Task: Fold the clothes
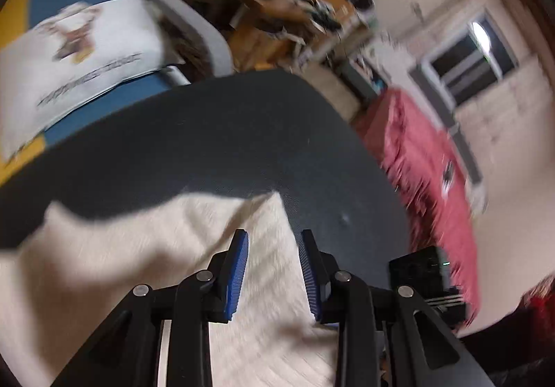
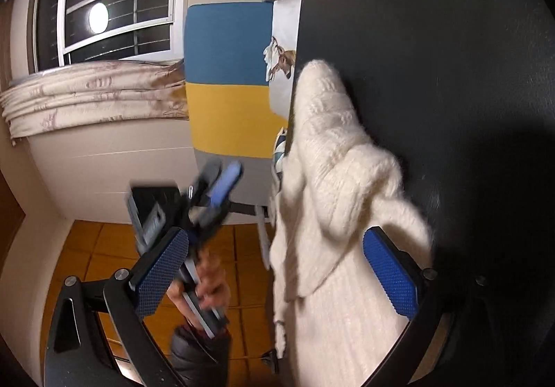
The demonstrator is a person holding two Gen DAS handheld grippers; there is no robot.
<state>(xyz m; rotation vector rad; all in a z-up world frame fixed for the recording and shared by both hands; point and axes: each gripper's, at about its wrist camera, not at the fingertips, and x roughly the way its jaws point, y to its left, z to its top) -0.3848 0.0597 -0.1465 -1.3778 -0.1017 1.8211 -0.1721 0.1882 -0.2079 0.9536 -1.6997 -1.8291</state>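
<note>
A cream knitted sweater [image 1: 166,248] lies on the round black table [image 1: 215,130], partly folded, with a sleeve bunched over its body in the right wrist view [image 2: 333,161]. My left gripper [image 1: 274,237] is open just above the sweater's corner, blue pads apart, holding nothing. My right gripper [image 2: 277,269] is wide open above the sweater's lower part, empty. The left gripper also shows blurred in the right wrist view [image 2: 215,199], held by a hand off the table's edge.
A bed with blue and yellow cover [image 2: 225,74] and a white printed pillow [image 1: 79,57] stands beside the table. A red cloth [image 1: 423,158] hangs at the right. A cluttered wooden desk [image 1: 270,5], a window [image 2: 104,5] and orange floor [image 2: 104,255] lie beyond.
</note>
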